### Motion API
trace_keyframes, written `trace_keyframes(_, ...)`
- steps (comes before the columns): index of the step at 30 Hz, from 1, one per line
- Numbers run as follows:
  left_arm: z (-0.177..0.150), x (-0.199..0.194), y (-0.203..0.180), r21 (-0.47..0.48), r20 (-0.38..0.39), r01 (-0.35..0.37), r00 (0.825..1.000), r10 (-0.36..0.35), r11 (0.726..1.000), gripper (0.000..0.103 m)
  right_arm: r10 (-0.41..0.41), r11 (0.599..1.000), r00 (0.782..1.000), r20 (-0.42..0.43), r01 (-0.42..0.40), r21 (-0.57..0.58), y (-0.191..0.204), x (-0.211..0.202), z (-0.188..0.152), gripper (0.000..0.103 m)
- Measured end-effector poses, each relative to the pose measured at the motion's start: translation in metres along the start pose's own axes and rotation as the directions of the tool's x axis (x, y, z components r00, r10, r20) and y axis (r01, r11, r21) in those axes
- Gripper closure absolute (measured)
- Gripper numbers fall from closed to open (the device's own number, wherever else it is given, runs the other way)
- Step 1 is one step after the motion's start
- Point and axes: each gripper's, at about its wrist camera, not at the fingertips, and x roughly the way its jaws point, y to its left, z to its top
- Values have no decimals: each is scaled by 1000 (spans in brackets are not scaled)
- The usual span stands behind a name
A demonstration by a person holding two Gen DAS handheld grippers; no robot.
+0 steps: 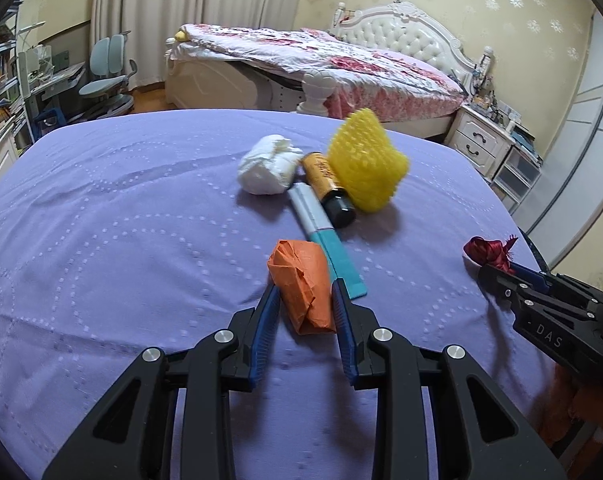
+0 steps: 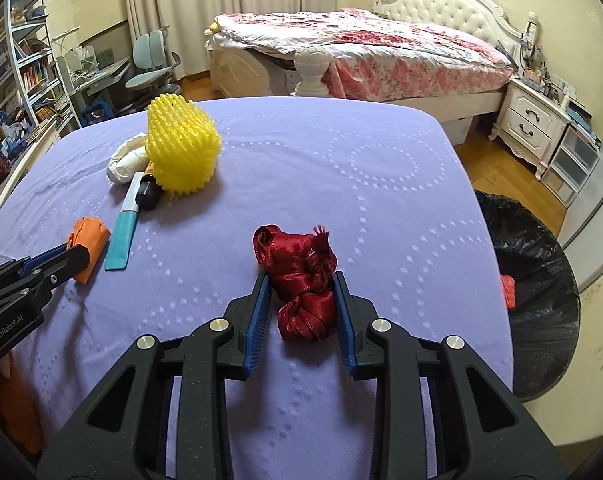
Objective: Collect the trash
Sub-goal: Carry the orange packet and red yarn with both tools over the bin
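Sitting between left hand-held gripper (image 1: 306, 294) fingers: orange wad (image 1: 303, 286) | ribbon (image 2: 301, 280) likewise right.

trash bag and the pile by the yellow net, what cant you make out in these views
- Black trash bag: right wrist view only; the purple table edge hides its near side, so its contents are unclear beyond a small orange-red item.
- Orange bottle: label blurred in the left wrist view; the yellow foam net covers most of it in the right.
- White wad: half hidden behind the net in the right wrist view.
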Motion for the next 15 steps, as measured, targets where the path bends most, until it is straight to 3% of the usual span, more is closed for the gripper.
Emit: trace_keyframes(15, -2, 3, -70, 111, 7, 116, 993, -117, 987, 73, -69, 995, 996, 51, 65, 81, -46, -27, -18, 73)
